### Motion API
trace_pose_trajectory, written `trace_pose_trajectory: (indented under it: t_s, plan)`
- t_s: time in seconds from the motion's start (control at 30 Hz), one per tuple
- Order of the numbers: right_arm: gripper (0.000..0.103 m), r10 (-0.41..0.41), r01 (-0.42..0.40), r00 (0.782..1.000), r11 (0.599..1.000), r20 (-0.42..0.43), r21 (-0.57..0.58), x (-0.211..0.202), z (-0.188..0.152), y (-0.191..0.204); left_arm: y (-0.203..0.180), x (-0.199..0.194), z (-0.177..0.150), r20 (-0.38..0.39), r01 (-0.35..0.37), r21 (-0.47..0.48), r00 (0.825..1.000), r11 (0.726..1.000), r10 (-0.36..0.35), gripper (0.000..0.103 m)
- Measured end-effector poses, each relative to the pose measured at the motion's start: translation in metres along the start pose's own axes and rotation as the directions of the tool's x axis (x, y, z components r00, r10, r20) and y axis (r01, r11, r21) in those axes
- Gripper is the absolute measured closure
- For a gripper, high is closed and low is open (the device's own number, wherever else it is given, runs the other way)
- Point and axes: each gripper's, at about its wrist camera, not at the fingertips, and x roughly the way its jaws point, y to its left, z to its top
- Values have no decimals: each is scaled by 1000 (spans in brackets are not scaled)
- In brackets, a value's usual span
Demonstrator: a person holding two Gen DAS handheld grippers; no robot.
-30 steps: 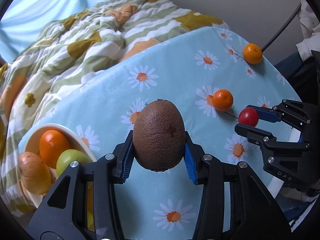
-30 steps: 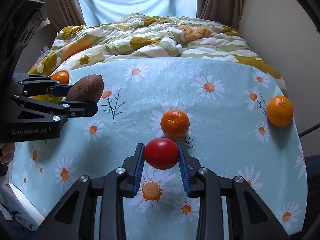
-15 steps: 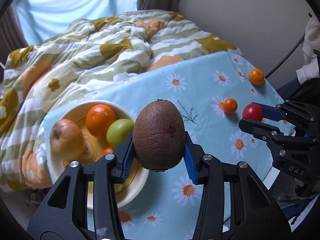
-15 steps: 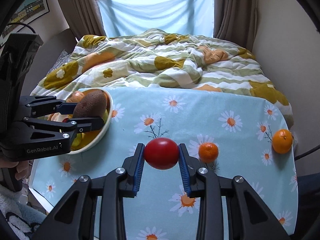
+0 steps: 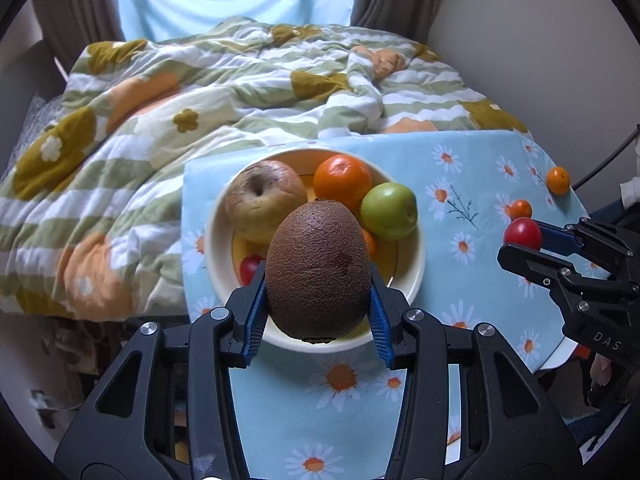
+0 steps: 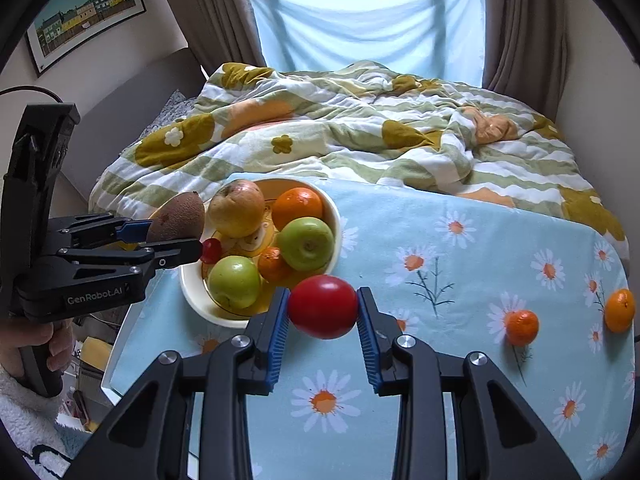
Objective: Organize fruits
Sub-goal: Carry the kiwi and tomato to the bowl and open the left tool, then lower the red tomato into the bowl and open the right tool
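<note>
My left gripper (image 5: 318, 312) is shut on a brown kiwi (image 5: 318, 270) and holds it above the near part of a cream bowl (image 5: 416, 256). The bowl holds a yellowish apple (image 5: 260, 196), an orange (image 5: 340, 178), a green apple (image 5: 388, 210) and smaller fruits. In the right wrist view the bowl (image 6: 192, 296) lies at the left, with the left gripper (image 6: 176, 240) and kiwi (image 6: 176, 218) over its left rim. My right gripper (image 6: 322, 320) is shut on a red tomato (image 6: 322, 306) held above the cloth, right of the bowl. It also shows in the left wrist view (image 5: 520, 238).
Two small oranges (image 6: 520, 326) (image 6: 619, 310) lie on the daisy tablecloth (image 6: 460, 264) near its right edge. A rumpled flowered duvet (image 6: 360, 136) covers the bed behind the table. The table's left edge drops off just beyond the bowl.
Both grippers have risen and swung left with their fruit. The kiwi, earlier over open cloth, now hangs over the bowl. The tomato has left the small oranges and neared the bowl.
</note>
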Motion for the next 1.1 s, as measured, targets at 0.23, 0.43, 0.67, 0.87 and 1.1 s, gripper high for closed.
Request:
trace_pose_trajectory:
  t_s: [0.23, 0.43, 0.67, 0.87, 1.1]
  plan:
    - [72, 24, -24, 1000, 1000, -7, -17, 20, 2, 31, 34, 11, -10, 17, 10, -33, 1000, 999, -10, 53]
    - [72, 18, -19, 1000, 1000, -9, -15, 34, 3, 45, 40, 27, -10, 34, 46, -15, 998, 999, -45, 53]
    - [72, 2, -2, 1000, 1000, -20, 4, 42, 3, 49, 36, 44, -11, 49, 77, 13, 996, 997, -78, 53]
    - [72, -11, 11, 1000, 1000, -29, 14, 40, 3, 41, 36, 54, -10, 50, 83, 5, 995, 997, -83, 51]
    - [72, -12, 13, 1000, 1000, -27, 28, 37, 4, 28, 38, 42, -11, 94, 20, -15, 995, 1000, -18, 0]
